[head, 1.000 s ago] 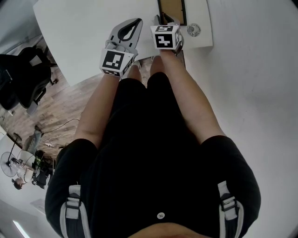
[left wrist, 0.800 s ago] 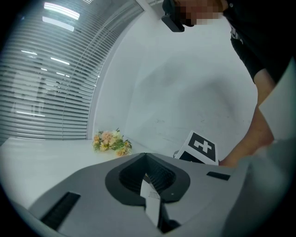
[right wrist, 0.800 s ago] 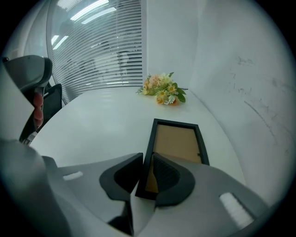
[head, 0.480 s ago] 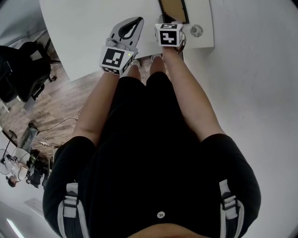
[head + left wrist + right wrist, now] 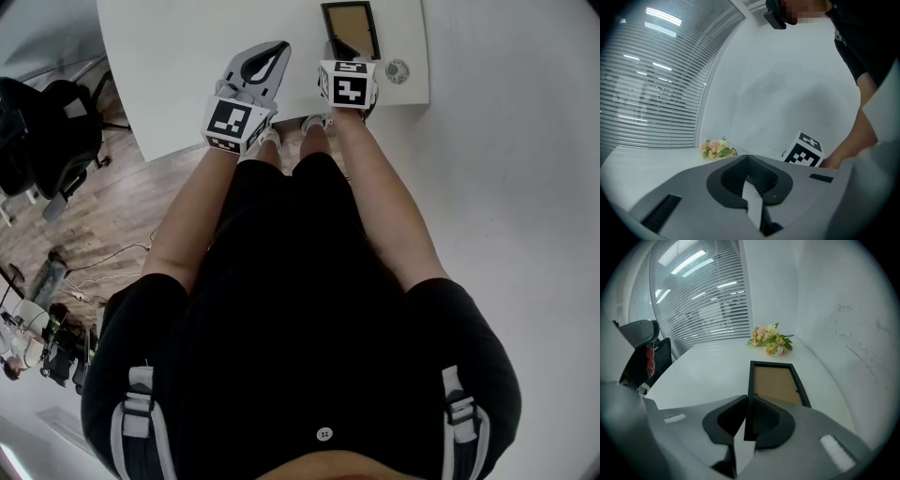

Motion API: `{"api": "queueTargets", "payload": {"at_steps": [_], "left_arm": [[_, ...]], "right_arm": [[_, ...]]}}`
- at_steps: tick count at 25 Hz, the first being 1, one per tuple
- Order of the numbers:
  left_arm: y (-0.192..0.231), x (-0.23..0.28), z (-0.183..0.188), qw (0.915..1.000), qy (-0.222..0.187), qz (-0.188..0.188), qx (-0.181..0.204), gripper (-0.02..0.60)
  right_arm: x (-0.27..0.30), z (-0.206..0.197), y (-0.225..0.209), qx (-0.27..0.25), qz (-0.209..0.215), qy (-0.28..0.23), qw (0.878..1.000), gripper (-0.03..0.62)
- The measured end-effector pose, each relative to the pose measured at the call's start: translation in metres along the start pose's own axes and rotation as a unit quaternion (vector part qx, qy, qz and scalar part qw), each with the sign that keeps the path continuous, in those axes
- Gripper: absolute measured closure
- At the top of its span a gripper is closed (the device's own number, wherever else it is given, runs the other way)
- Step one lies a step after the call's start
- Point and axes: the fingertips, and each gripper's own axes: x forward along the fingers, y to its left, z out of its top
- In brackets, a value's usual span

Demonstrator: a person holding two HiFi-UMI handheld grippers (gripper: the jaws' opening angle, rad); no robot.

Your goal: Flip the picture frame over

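Note:
The picture frame [image 5: 352, 30] lies on the white table [image 5: 187, 56] with its brown backing up inside a black border. My right gripper [image 5: 339, 52] is at the frame's near end. In the right gripper view the jaws have just been closing, and the right gripper [image 5: 746, 401] is shut on the near left edge of the frame [image 5: 776, 383]. My left gripper [image 5: 277, 49] hovers to the left of the frame, over the table's near edge. It is shut with nothing in it, as the left gripper view confirms [image 5: 746, 159].
A small round object [image 5: 397, 70] lies on the table just right of the frame. A bunch of flowers [image 5: 771, 341] sits at the table's far end. A white wall runs along the right. A black chair [image 5: 37, 131] stands on the wooden floor at the left.
The right gripper has closed on the frame's near edge and risen a little. The left gripper has also lifted slightly. More of the frame now shows in the head view.

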Motion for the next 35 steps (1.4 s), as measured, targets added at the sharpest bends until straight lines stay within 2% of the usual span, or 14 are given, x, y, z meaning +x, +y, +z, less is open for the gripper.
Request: {"api": "queueTargets", "payload": {"at_steps": [11,18,23,28,31,35], "left_arm": [[-0.005,-0.013,0.018,0.9999,-0.006,0.004,0.009,0.574],[-0.008,-0.014,0.032,0.9997,-0.015,0.011,0.018,0.574],[0.003,-0.022,0.037,0.9996,-0.019,0.018,0.012,0.574],[0.001,-0.026,0.038,0.9996,-0.018,0.018,0.015,0.574],[0.002,-0.028,0.036,0.9994,-0.024,0.017,0.015,0.575],[0.009,-0.03,0.032,0.9994,-0.024,0.02,0.012,0.575]], "right_arm": [[-0.033,0.02,0.012,0.062,0.052,-0.027,0.996,0.543],[-0.051,0.031,0.025,0.112,0.108,-0.039,0.987,0.543],[-0.052,0.039,0.045,0.126,0.148,-0.042,0.98,0.543],[-0.058,0.038,0.055,0.172,0.19,-0.044,0.966,0.543],[-0.061,0.042,0.062,0.212,0.222,-0.045,0.951,0.543],[-0.06,0.047,0.075,0.241,0.268,-0.054,0.931,0.543]]}}
